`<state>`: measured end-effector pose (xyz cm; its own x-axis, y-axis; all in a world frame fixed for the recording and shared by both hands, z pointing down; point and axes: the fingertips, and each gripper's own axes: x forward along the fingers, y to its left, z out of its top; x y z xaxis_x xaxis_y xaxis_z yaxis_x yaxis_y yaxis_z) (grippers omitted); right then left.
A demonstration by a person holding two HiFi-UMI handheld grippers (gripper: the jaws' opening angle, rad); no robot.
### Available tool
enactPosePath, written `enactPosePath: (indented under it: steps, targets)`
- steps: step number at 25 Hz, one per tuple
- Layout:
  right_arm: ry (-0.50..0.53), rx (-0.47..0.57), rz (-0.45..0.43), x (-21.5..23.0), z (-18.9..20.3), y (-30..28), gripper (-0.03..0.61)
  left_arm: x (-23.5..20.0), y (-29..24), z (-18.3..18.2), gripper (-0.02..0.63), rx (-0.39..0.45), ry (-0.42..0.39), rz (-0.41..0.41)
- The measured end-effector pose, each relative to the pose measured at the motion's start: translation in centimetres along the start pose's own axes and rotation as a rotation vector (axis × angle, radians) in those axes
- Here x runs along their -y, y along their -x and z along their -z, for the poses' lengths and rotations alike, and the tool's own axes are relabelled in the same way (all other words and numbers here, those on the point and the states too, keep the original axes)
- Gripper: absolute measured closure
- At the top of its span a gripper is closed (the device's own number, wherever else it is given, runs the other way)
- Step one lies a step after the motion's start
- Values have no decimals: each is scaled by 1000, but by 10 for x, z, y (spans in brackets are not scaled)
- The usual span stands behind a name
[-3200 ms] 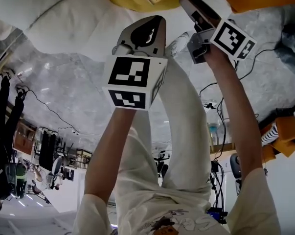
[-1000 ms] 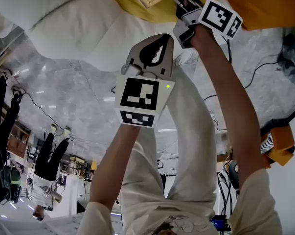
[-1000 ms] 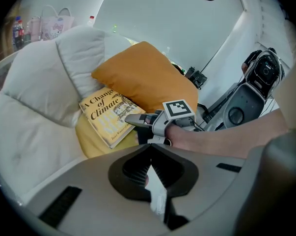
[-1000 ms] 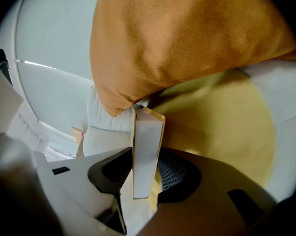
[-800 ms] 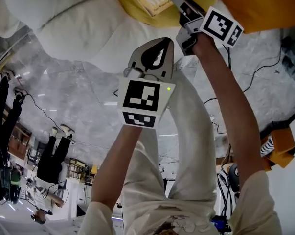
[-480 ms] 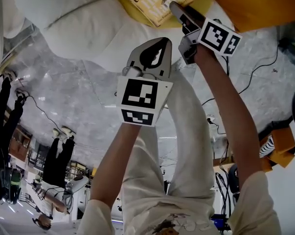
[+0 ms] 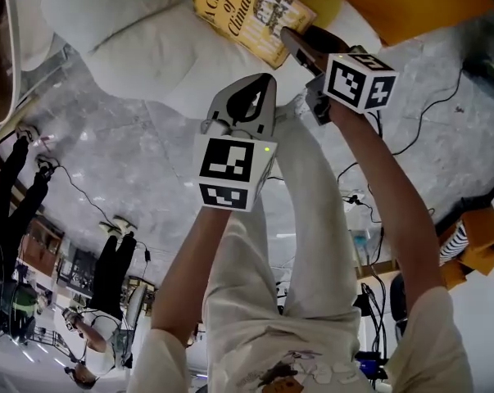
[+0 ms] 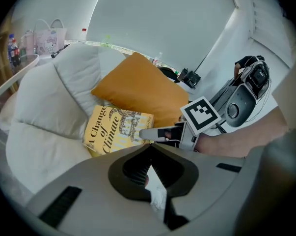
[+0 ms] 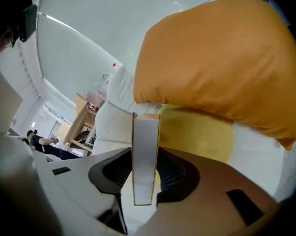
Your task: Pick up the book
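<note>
The only legible text is on the book point(image 7: 251, 15) point(image 8: 117, 130): the title "A Change of Climate", in dark lettering on the yellow front cover, readable in the head view and the left gripper view. Smaller print near the cover's edge is too small to read. The left marker cube point(image 7: 230, 170) and right marker cube point(image 7: 359, 82) show black-and-white square codes, without characters.

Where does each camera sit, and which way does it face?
Head view: on the person's head, looking down; shows both forearms, legs, left tongs, right tongs gripping the book.
Left gripper view: on the left tongs, facing the book, orange cushion and right tongs.
Right gripper view: on the right tongs, facing the book's page edge and orange cushion.
All three share the book.
</note>
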<state>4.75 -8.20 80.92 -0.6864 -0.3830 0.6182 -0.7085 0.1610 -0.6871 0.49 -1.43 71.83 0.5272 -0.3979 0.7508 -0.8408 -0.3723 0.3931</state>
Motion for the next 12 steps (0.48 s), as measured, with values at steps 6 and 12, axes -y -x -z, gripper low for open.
enactPosePath:
  steps: [6,12]
  targets:
    - [28,-2,0,-34,-23,23,414,5,31,-22,607,-2,-13,14]
    - [29,44,-53,-76,-42,65,414,20,51,-37,607,15,2,-4]
